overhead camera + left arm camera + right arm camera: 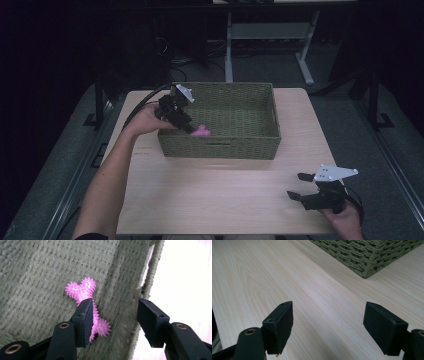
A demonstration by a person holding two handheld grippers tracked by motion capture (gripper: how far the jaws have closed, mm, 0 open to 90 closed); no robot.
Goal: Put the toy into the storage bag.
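Note:
A pink spiky bone-shaped toy lies on the floor of a green woven basket, near its front-left corner. My left gripper reaches into the basket from the left, just above the toy. In the left gripper view the jaws stand apart around the left gripper's gap, with nothing pressed between them. There the toy rests on the weave, partly hidden behind one jaw, beside the basket wall. My right gripper is open over the table's front right, with bare wood between the jaws at the right gripper's gap.
The basket stands at the back middle of a light wooden table, and its near corner appears ahead of the right gripper. A forearm crosses the table's left side. Desk legs and cables stand beyond the far edge.

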